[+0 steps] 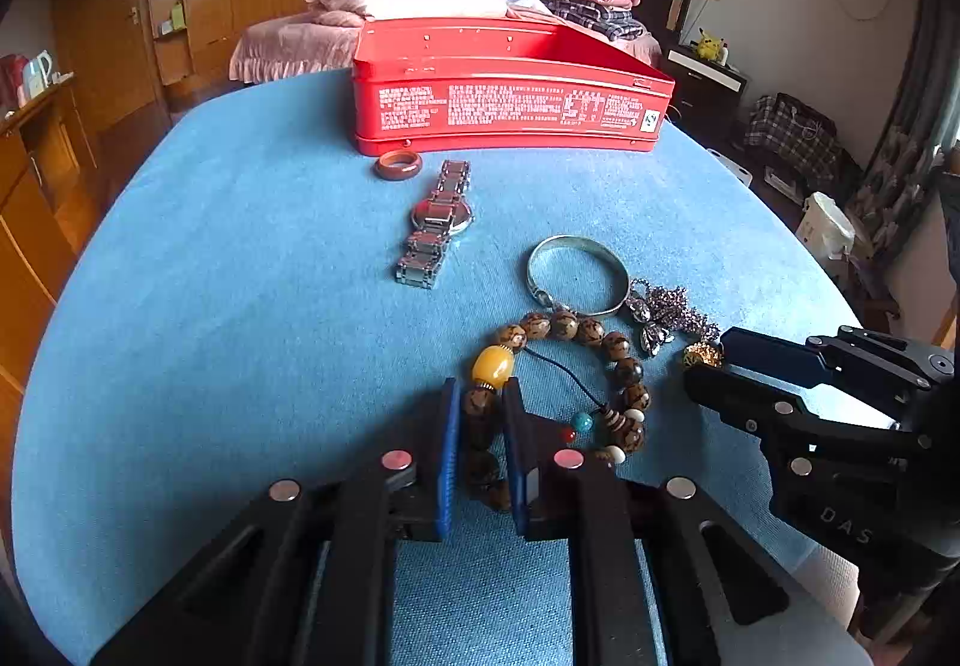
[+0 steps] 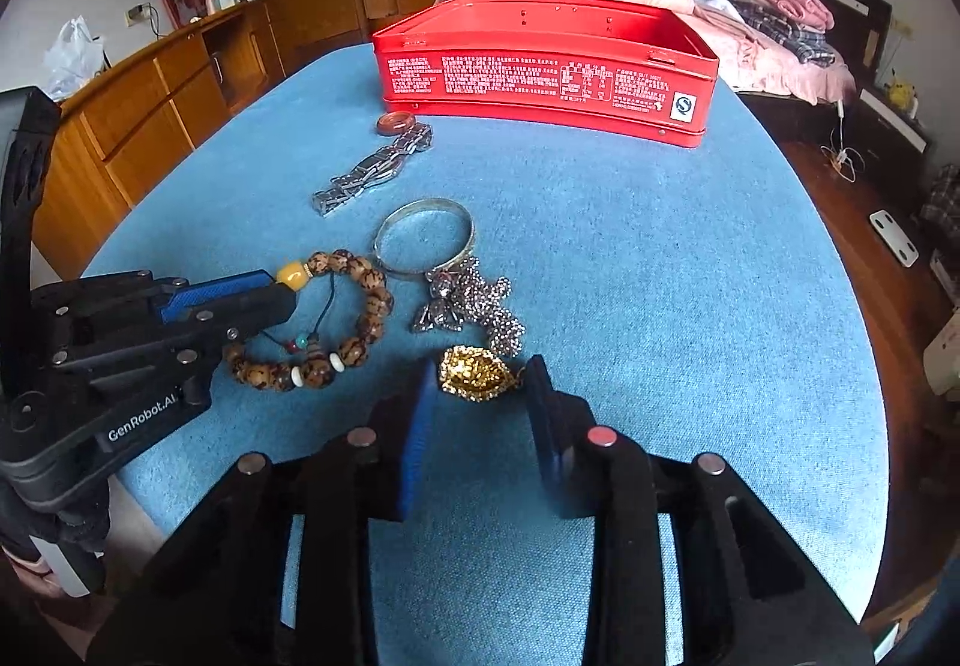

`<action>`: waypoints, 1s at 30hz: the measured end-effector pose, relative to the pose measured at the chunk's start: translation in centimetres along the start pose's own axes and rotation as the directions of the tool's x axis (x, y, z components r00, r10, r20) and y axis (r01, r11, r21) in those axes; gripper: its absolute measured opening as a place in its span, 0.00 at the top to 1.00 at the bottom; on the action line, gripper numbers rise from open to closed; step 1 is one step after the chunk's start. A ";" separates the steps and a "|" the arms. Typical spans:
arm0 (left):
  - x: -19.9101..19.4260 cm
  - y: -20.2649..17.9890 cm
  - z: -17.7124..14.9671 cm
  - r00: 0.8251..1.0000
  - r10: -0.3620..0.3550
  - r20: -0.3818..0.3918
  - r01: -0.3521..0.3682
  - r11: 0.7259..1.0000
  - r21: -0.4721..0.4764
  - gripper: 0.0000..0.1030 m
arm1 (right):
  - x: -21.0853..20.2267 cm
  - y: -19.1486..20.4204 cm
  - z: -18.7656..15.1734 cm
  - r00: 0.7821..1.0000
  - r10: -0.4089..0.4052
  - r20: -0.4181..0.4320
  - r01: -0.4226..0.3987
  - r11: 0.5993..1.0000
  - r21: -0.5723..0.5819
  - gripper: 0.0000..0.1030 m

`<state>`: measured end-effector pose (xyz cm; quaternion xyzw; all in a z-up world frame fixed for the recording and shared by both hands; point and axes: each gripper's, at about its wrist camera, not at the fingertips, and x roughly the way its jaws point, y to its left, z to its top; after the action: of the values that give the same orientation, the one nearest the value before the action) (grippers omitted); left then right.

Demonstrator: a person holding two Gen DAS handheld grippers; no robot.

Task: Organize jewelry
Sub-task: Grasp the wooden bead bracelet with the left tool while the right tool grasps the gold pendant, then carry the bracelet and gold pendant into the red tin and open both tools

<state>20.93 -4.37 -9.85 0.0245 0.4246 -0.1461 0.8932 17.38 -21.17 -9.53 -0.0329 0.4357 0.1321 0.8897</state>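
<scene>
Bead bracelet (image 1: 564, 366) pinched between left jaws.

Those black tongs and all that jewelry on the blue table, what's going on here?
A person is sorting jewelry with hand-held tongs. The left tongs are clamped on the brown bead bracelet; the right tongs are closed around the gold ornament. Both pieces lie on the blue table. The watch, silver bangle, brown ring and sparkly chain wait beside the open red tin.
</scene>
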 end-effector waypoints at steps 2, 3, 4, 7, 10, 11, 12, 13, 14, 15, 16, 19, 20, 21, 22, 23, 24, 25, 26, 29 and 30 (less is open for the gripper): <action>0.0 -0.1 0.0 1.000 0.003 0.003 -0.003 1.000 0.000 0.86 | 0.0 0.1 -0.1 1.000 -0.005 0.003 0.005 1.000 -0.005 0.72; -0.1 -0.1 -0.1 1.000 0.002 0.003 -0.002 1.000 -0.001 0.87 | -0.1 0.0 -0.1 1.000 -0.005 0.004 0.005 1.000 -0.001 0.72; -0.2 -0.1 -0.1 1.000 0.003 0.003 -0.003 1.000 -0.003 0.89 | -0.2 0.0 -0.2 1.000 -0.002 0.004 0.002 1.000 0.008 0.72; -0.5 0.0 -0.3 1.000 -0.012 0.005 0.013 1.000 -0.012 0.89 | -0.6 -0.2 -0.2 1.000 -0.004 0.005 0.004 1.000 0.016 0.72; -1.0 0.1 -0.4 1.000 -0.027 0.008 0.028 0.999 -0.030 0.89 | -1.2 -0.3 -0.3 1.000 -0.010 0.013 0.010 1.000 0.023 0.72; -1.1 0.0 -0.4 1.000 -0.027 0.011 0.027 0.999 -0.030 0.89 | -1.5 -0.4 -0.2 1.000 -0.012 0.017 0.012 1.000 0.026 0.72; -1.3 0.0 -0.4 1.000 -0.026 0.015 0.027 0.999 -0.030 0.89 | -1.7 -0.4 -0.2 1.000 -0.015 0.022 0.014 1.000 0.028 0.72; -1.6 -0.1 -0.4 0.999 -0.027 0.020 0.027 0.999 -0.032 0.89 | -2.0 -0.4 -0.1 0.999 -0.016 0.028 0.015 0.999 0.030 0.72; -1.8 -0.1 -0.3 0.999 -0.027 0.027 0.028 0.999 -0.034 0.89 | -2.2 -0.5 -0.1 0.999 -0.018 0.032 0.017 0.999 0.035 0.72; -2.0 -0.2 -0.2 0.999 -0.025 0.034 0.026 0.999 -0.035 0.89 | -2.4 -0.5 0.0 0.999 -0.021 0.034 0.020 0.999 0.041 0.72; -2.3 -0.3 -0.1 0.999 -0.024 0.041 0.025 0.999 -0.036 0.89 | -2.5 -0.7 0.1 0.999 -0.022 0.037 0.021 0.999 0.047 0.72; -2.8 -0.3 0.1 0.998 -0.024 0.055 0.026 0.999 -0.040 0.89 | -2.9 -0.9 0.3 0.999 -0.025 0.047 0.022 0.998 0.058 0.72; -3.0 -0.4 0.2 0.998 -0.024 0.059 0.027 0.999 -0.042 0.89 | -3.0 -0.9 0.4 0.998 -0.026 0.050 0.023 0.998 0.063 0.72; -3.2 -0.4 0.3 0.998 -0.023 0.064 0.026 0.999 -0.042 0.89 | -3.1 -1.0 0.5 0.998 -0.027 0.052 0.024 0.997 0.068 0.72; -3.4 -0.4 0.4 0.997 -0.023 0.069 0.026 0.999 -0.042 0.89 | -3.2 -1.1 0.6 0.998 -0.029 0.056 0.025 0.997 0.070 0.72; -3.6 -0.3 0.5 0.997 -0.024 0.075 0.028 0.999 -0.043 0.89 | -3.2 -1.1 0.8 0.998 -0.031 0.060 0.027 0.997 0.071 0.72; -3.7 -0.3 0.7 0.996 -0.026 0.081 0.030 0.999 -0.044 0.89 | -3.4 -1.1 0.9 0.997 -0.033 0.065 0.028 0.997 0.072 0.72; -3.9 -0.3 0.9 0.996 -0.026 0.088 0.030 0.999 -0.044 0.89 | -3.5 -1.1 1.1 0.997 -0.034 0.070 0.029 0.997 0.072 0.72; -4.0 -0.2 1.2 0.995 -0.026 0.095 0.031 0.999 -0.043 0.89 | -3.6 -1.2 1.3 0.997 -0.036 0.075 0.031 0.997 0.071 0.72; -4.6 -0.1 2.0 0.992 -0.028 0.119 0.034 0.998 -0.047 0.89 | -3.9 -1.4 2.1 0.995 -0.042 0.093 0.035 0.997 0.071 0.72; -4.8 0.0 2.2 0.991 -0.029 0.128 0.035 0.998 -0.050 0.89 | -4.1 -1.5 2.5 0.994 -0.044 0.101 0.037 0.997 0.070 0.72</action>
<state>19.78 -3.59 -4.77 -0.0148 0.3708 -0.1506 0.9163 17.29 -22.97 -4.90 -0.0045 0.3932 0.1006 0.9139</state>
